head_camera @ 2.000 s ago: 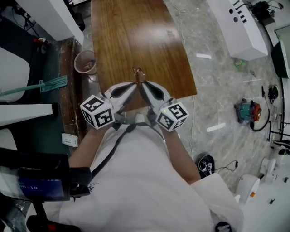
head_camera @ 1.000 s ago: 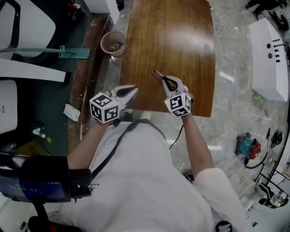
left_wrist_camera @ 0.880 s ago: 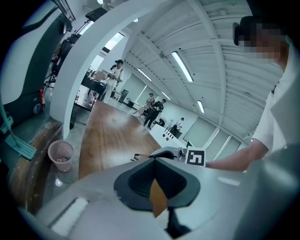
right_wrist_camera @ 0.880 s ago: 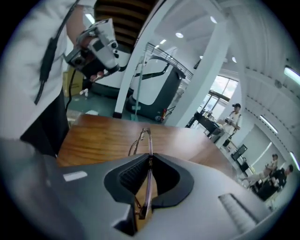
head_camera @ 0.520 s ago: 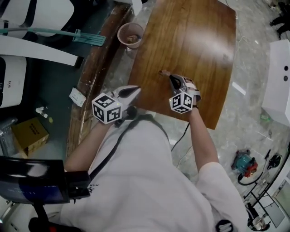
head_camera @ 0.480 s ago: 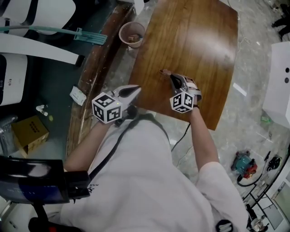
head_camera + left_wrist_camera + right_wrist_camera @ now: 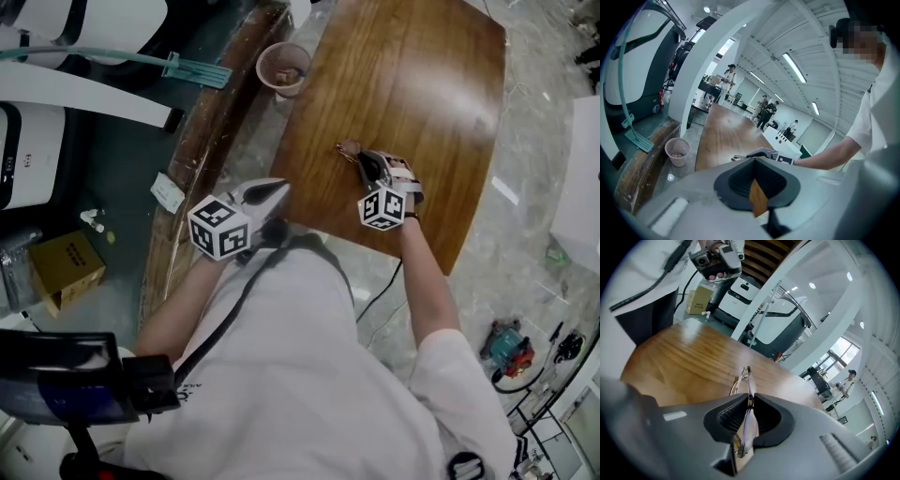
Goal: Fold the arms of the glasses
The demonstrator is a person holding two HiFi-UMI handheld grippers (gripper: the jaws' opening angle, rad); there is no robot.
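Glasses (image 7: 746,380): edge-on between the opening jaws of the right tongs (image 7: 749,401), frame pinched at their tips, low over the counter (image 7: 412,84) toward its near edge; arms hard to make out, contact with the counter unclear. Left tongs (image 7: 757,161): closed, empty, at the near left corner.

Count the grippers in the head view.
2. The left gripper hangs by the table, shut. The right gripper is over it, jaws opening with the glasses between them.

one pair of glasses (image 7: 749,416), one table (image 7: 412,84), one wastebasket (image 7: 284,68)
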